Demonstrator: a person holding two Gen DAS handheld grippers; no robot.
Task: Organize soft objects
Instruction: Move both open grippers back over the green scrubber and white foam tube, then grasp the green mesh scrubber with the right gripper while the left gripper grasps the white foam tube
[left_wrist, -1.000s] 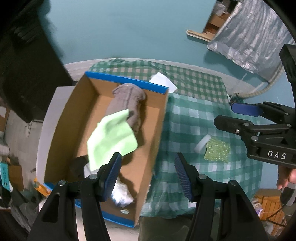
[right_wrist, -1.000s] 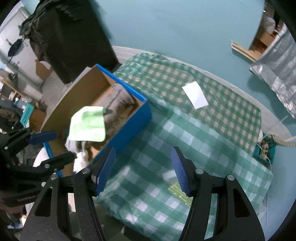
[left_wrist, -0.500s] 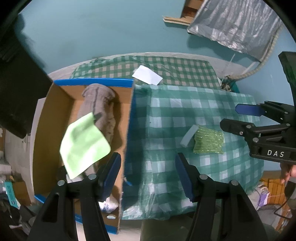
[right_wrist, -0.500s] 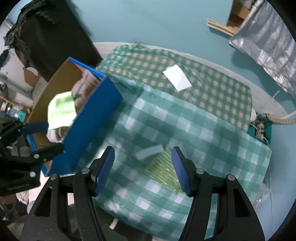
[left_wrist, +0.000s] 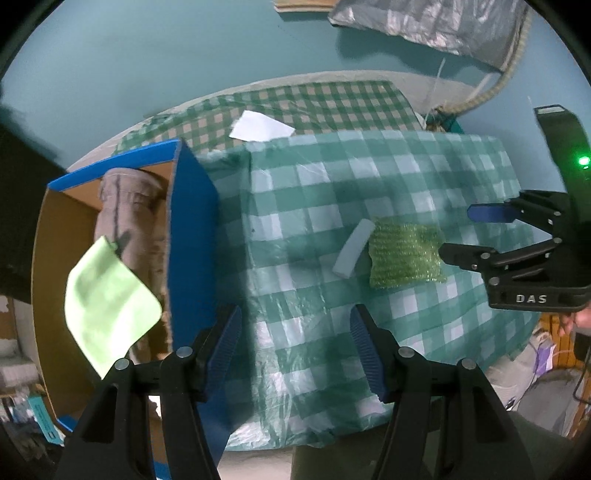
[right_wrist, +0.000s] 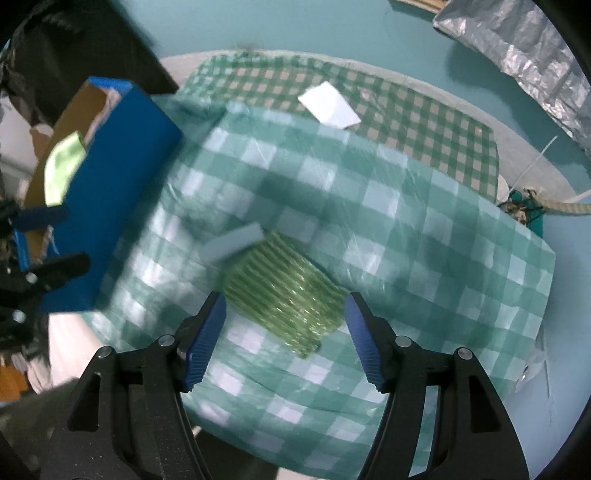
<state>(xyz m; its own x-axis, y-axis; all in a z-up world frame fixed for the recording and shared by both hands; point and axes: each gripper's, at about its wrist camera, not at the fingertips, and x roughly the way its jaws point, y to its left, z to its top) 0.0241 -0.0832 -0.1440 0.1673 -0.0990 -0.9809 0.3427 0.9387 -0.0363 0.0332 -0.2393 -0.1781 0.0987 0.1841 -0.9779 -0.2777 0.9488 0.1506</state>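
Observation:
A green mesh scrubber (right_wrist: 284, 291) lies on the checked tablecloth (right_wrist: 424, 229) with a pale block (right_wrist: 232, 242) at its edge. My right gripper (right_wrist: 286, 321) hovers over the scrubber, jaws opening; its pads stand either side and clear of it. Over bare cloth my left gripper (left_wrist: 295, 332) is open and empty, beside the blue cardboard box (left_wrist: 192, 229). Inside the box lie a light green cloth (left_wrist: 107, 299) and a grey-brown garment (left_wrist: 129, 214). In the left wrist view the scrubber (left_wrist: 404, 254) and block (left_wrist: 352, 251) sit just left of the right gripper (left_wrist: 469, 232).
A white paper (left_wrist: 260, 127) lies at the back of the table. Crinkled silver sheeting (left_wrist: 443, 22) and a rope (left_wrist: 495, 88) are on the teal floor beyond. The table's front edge runs just below both grippers. A hand (left_wrist: 576, 321) holds the right gripper.
Both grippers have moved from over the box out across the tablecloth and come lower. The right gripper now sits over the green scrubber. The green cloth stays in the box.

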